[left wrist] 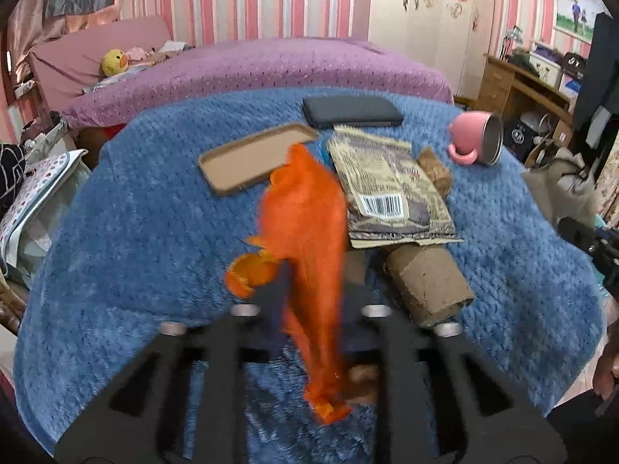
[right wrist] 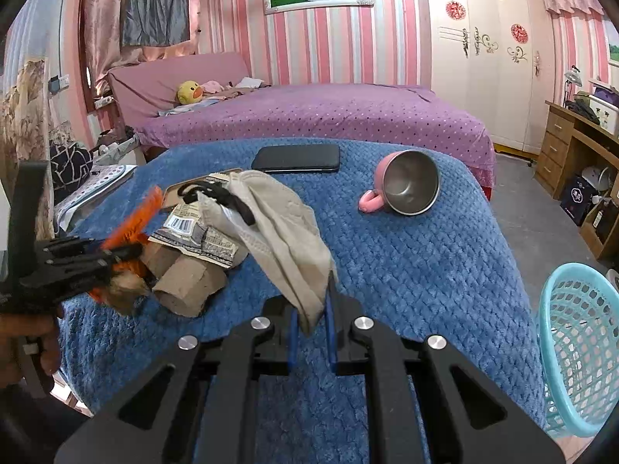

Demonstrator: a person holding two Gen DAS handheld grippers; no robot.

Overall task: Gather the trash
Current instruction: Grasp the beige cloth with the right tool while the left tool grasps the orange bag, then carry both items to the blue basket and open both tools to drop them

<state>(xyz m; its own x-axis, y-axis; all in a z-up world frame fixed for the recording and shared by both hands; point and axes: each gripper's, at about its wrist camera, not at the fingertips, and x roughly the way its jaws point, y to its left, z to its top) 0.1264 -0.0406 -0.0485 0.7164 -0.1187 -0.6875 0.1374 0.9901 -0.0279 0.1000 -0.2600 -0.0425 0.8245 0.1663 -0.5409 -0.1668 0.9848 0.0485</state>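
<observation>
A blue knitted blanket (right wrist: 406, 270) covers the surface. On it lie a black phone (right wrist: 296, 158) at the far edge, a pink steel-lined mug (right wrist: 402, 187) tipped on its side, a tan phone case (left wrist: 251, 158), a printed barcoded wrapper (left wrist: 390, 189) and cardboard tubes (left wrist: 429, 282) — the wrapper partly over the tubes.

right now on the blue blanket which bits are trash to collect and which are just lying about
Trash for the job:
- orange wrapper, shut in the left gripper
- beige mask, shut in the right gripper
- barcode packet
- cardboard tube
- blue basket, probably where it goes

Just lying about:
- black phone
- pink cup
- brown phone case
</observation>
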